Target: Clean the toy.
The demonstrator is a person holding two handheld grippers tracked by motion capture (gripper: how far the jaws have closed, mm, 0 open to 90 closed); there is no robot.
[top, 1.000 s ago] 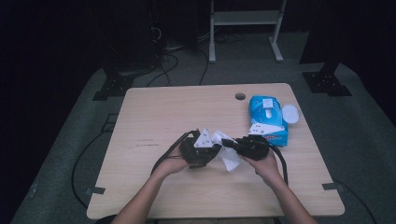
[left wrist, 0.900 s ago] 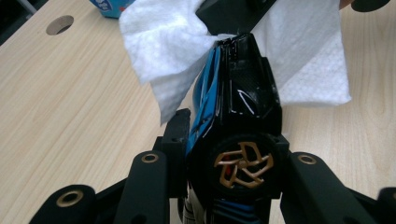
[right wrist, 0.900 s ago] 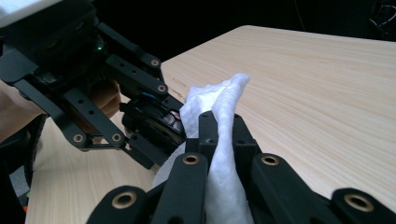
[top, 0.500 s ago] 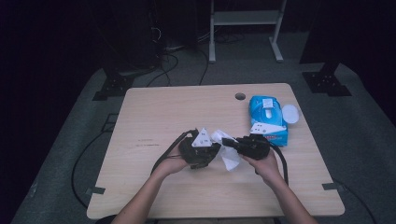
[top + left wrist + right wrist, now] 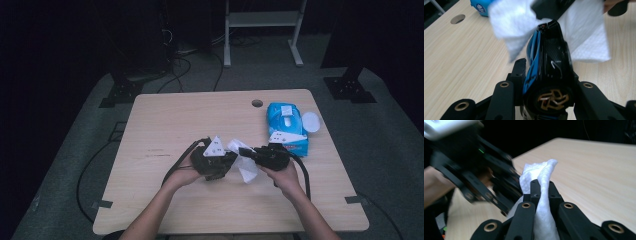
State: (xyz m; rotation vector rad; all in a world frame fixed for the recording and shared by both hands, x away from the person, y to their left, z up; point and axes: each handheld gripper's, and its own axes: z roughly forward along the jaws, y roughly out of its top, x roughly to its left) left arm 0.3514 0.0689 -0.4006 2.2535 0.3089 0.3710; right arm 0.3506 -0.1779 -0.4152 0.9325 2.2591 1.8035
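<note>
High view shows little change over 1 second: left gripper (image 5: 227, 161) stays clamped on the black object (image 5: 550, 65), right gripper (image 5: 248, 151) keeps wiping with the pinched tissue (image 5: 541, 195).

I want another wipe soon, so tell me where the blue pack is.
In the high view the blue pack lies near the table's far right edge, beside a round hole, just beyond the right tool.

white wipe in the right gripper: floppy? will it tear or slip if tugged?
Probably floppy: the white wipe bunches and folds between the right gripper fingers and drapes loosely in the left gripper view. Looks thin and light, so a hard tug may tear it. Its textured surface suggests it won't slip easily.
</note>
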